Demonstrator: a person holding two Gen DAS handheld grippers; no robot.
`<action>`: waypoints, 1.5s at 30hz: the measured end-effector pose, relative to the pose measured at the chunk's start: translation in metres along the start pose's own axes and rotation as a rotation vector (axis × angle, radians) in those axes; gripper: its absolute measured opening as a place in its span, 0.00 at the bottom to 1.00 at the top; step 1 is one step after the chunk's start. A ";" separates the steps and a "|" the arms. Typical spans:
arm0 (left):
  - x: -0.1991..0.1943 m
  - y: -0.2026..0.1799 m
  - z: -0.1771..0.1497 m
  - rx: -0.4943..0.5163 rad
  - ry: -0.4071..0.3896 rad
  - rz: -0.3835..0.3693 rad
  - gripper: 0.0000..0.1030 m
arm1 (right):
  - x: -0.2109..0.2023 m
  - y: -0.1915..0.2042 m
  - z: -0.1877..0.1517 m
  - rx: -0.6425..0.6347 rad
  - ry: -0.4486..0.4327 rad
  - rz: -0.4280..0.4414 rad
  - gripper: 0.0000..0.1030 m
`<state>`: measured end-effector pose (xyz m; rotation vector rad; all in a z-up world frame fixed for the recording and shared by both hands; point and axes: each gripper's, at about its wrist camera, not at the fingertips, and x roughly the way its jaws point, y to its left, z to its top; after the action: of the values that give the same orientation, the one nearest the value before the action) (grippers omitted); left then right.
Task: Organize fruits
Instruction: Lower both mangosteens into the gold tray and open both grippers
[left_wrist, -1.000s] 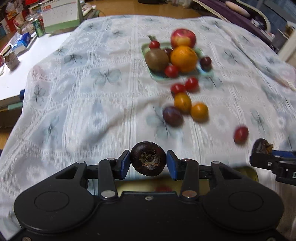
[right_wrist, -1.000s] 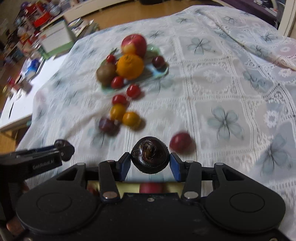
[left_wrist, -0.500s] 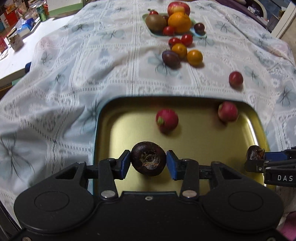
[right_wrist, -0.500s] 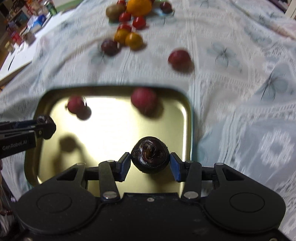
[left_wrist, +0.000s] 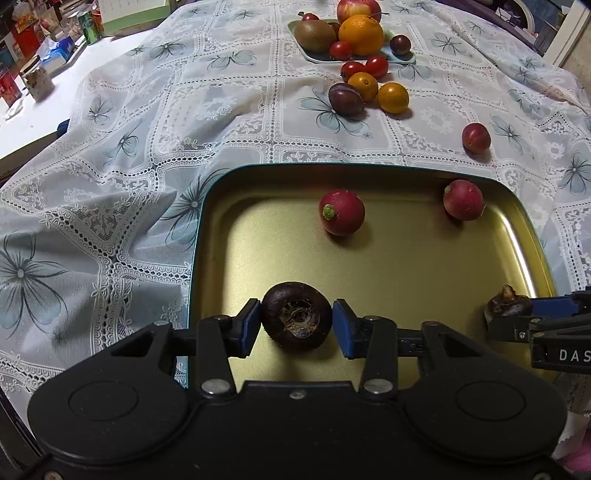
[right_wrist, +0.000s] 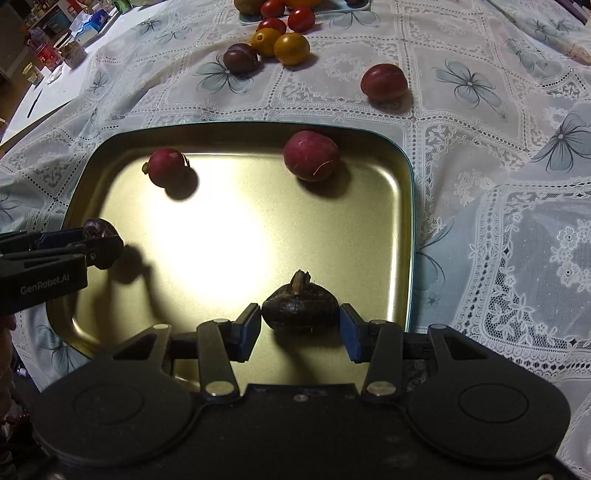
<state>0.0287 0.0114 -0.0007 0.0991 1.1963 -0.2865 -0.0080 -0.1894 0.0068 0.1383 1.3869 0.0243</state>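
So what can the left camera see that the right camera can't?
Only the left camera shows the apple at the back of the green plate; the right camera cuts most of that plate off. Only the right camera shows the shadow that the left tongs cast on the gold tray. Both show that tray, two radishes in it, a dark chestnut in the left tongs, a second chestnut between the right tongs, and a red plum on the cloth.
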 end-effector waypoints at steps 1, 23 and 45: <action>0.000 0.000 0.000 0.001 0.001 -0.002 0.49 | -0.001 0.000 0.000 0.001 -0.004 0.003 0.46; -0.016 0.009 -0.005 -0.036 -0.028 -0.036 0.49 | -0.013 0.002 0.004 -0.015 -0.028 0.024 0.47; -0.009 0.012 0.004 -0.065 0.001 -0.051 0.49 | -0.017 0.003 0.006 -0.008 -0.027 0.031 0.47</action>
<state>0.0324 0.0235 0.0077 0.0116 1.2091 -0.2922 -0.0049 -0.1885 0.0252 0.1530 1.3574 0.0541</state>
